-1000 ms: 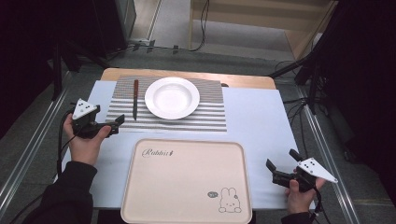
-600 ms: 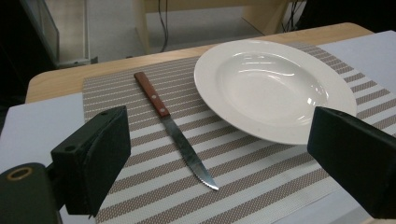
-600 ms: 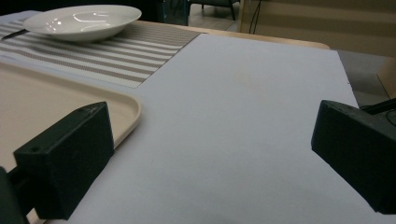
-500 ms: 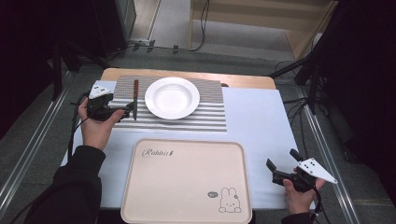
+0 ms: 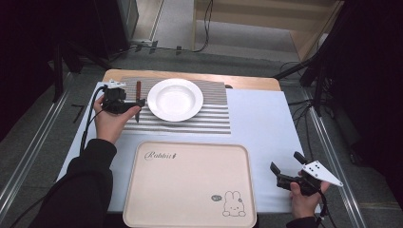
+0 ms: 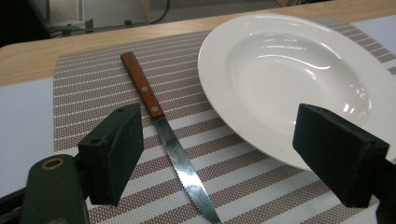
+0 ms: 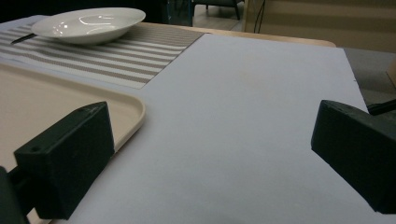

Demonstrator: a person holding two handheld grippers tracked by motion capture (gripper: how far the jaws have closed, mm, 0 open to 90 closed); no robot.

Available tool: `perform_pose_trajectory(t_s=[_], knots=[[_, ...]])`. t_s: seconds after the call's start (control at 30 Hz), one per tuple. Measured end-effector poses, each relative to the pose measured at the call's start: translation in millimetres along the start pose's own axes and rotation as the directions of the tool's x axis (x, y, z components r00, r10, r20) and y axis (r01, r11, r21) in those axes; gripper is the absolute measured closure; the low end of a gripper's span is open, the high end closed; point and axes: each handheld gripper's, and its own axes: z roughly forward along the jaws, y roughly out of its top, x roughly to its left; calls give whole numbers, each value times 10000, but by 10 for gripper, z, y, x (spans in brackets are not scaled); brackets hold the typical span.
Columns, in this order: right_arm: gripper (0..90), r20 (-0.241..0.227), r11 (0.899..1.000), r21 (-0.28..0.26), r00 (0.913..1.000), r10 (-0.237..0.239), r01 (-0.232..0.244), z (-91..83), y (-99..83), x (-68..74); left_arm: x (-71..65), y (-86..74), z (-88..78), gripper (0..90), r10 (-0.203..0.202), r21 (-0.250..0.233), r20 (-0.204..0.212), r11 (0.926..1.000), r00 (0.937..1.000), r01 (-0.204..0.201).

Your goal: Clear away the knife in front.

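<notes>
Fingers (image 6: 112, 156) of the left gripper (image 5: 124, 105) parted, just been narrowing, nothing pinched yet; knife (image 6: 164, 136) lying flat between them on the striped mat (image 6: 84, 98), plate (image 6: 299, 79) just beside. Moved in from the near edge of the surface (image 5: 266, 123) over the last second. Likely closing on the blade next. Right gripper (image 5: 285, 178) open, idle beside the tray (image 5: 190, 183).
</notes>
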Motion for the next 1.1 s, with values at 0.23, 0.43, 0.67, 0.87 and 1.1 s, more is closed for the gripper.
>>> perform_pose_trajectory(t_s=[0.23, 0.43, 0.67, 0.87, 1.1], knots=[[0, 36, 10000, 62, 10000, -46, 46, 7, 0, 10, 31, 110, 179, 301, 90, 557, -692, 9984, 9976, -52], [0, 66, 9999, 99, 9999, -108, 107, 14, 1, 16, 83, 249, 272, 415, 6, 1066, -581, 9943, 9983, 56], [0, 101, 9996, 206, 9998, -176, 174, 22, 1, 26, 186, 335, 395, 490, -134, 1705, -650, 9851, 9978, 243], [0, 131, 9996, 209, 9997, -187, 185, 25, 0, 26, 292, 325, 537, 541, -215, 2283, -882, 9727, 9959, 412], [0, 198, 9992, 290, 9994, -287, 281, 37, 2, 37, 347, 277, 741, 627, -695, 2669, -981, 9592, 9928, 935]])
